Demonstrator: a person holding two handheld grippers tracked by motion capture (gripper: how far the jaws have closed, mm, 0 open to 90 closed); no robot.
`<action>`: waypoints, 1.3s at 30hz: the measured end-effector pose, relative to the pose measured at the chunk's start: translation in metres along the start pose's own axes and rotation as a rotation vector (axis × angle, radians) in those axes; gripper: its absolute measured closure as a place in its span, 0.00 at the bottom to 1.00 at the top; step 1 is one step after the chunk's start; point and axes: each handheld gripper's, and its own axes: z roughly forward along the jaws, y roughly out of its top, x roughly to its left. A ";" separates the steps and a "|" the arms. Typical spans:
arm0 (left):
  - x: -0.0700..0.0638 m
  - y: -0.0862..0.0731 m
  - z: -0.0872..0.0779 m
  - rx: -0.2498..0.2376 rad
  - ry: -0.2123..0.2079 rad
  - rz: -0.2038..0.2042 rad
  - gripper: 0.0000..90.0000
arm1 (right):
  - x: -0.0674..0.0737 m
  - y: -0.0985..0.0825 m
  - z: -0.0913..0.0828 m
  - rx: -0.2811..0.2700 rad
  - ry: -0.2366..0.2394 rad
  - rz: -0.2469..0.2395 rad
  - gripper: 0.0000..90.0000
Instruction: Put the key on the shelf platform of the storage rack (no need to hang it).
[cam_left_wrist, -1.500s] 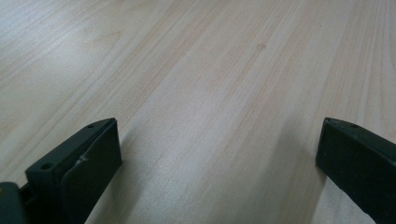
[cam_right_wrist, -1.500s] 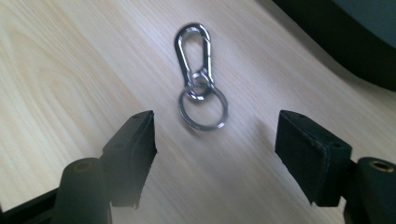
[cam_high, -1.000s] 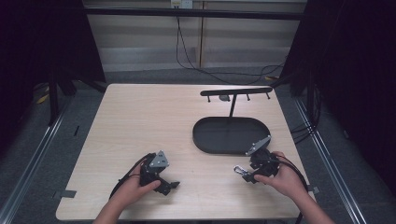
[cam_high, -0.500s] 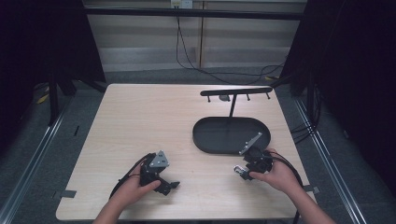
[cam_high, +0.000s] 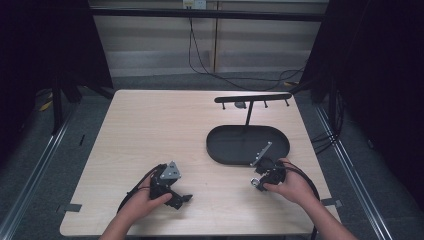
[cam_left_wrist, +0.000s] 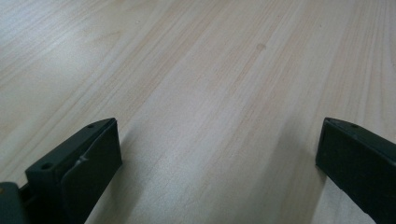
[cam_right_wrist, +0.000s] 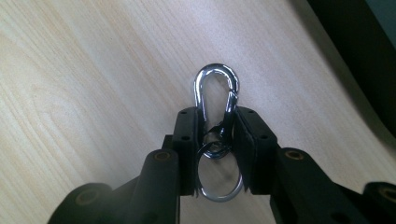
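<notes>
A shiny silver carabiner (cam_right_wrist: 217, 88) with a split ring at its base lies on the pale wooden table (cam_high: 150, 130), just in front of the black tray. My right gripper (cam_right_wrist: 215, 121) has just been closing. Its two black jaws now press on the carabiner's lower sides, and the hook end sticks out past the tips. From above, the right gripper (cam_high: 261, 181) sits in the person's hand at the near right, the carabiner (cam_high: 255, 183) glinting at its tip. My left gripper (cam_left_wrist: 219, 135) rests open on bare wood at the near left (cam_high: 184, 200) with nothing between its jaws.
A black oval tray (cam_high: 216, 149) sits right of centre, just beyond the right hand. A thin post rises from it to a black bar with small hooks (cam_high: 252, 98). Both forearms enter from the near edge. Dark floor and cables surround the table.
The right gripper has edged slightly to the left and its jaws have come together on the carabiner. The left hand and its gripper have stayed put.
</notes>
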 end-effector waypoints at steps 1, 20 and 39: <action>0.000 0.000 0.000 0.000 0.000 0.000 0.00 | 0.000 0.000 0.000 0.001 0.002 0.004 0.79; 0.000 0.000 0.000 0.000 -0.001 0.000 0.00 | -0.004 0.006 -0.022 0.003 0.031 0.039 0.95; 0.000 0.000 0.000 0.000 0.000 0.000 0.00 | -0.010 0.016 -0.049 -0.013 0.038 0.024 0.95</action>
